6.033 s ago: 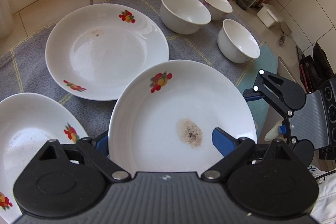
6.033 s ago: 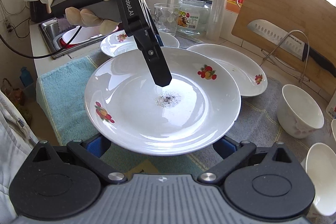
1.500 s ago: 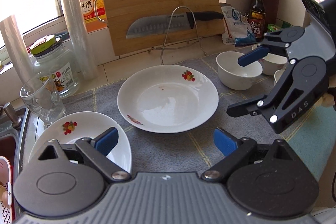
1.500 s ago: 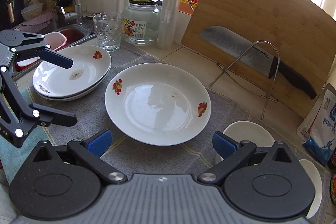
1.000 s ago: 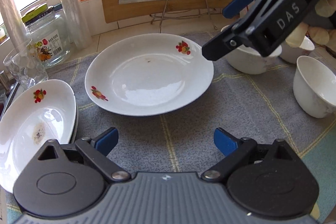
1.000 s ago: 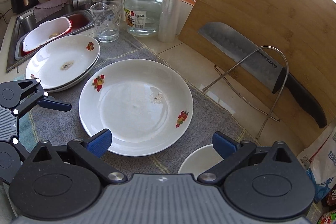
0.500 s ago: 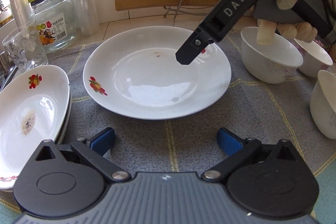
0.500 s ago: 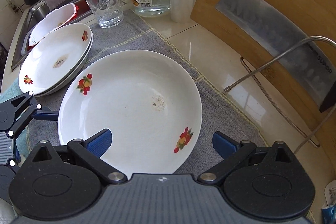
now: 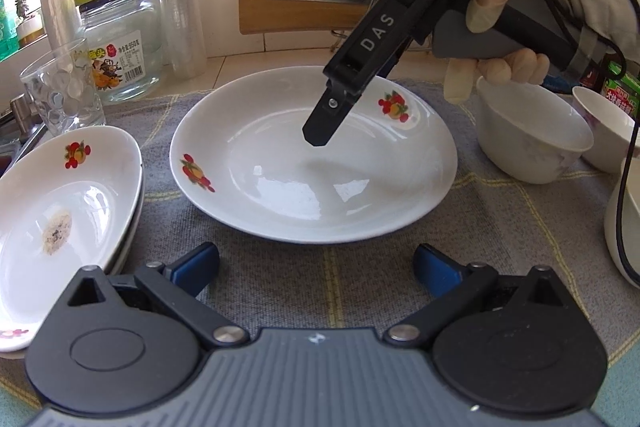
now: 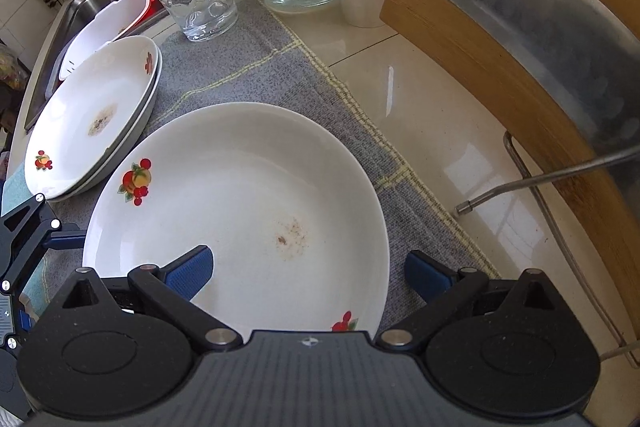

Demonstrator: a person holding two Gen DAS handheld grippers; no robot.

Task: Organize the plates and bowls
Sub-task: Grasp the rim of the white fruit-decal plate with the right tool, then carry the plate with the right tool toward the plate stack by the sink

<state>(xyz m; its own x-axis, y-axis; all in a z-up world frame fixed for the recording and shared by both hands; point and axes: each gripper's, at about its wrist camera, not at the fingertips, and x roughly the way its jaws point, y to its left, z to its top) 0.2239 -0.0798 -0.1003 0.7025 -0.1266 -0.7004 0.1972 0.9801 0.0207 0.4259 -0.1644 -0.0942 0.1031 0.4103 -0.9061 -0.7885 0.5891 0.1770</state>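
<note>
Left tongs (image 9: 316,263) spread wide, gripping nothing, near side of lone plate (image 9: 316,171) | right tongs (image 10: 308,271) released, straddling its rim | plate flat on grey mat (image 9: 280,279), right of plate stack (image 9: 60,211), left of bowls (image 9: 532,143) | likely stiff, glazed, slippery, breakable; best pinched at raised rim.

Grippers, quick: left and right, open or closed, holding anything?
Left gripper: open, jaws just widened, holding nothing.
Right gripper: open, empty, one finger over the lone plate.
</note>
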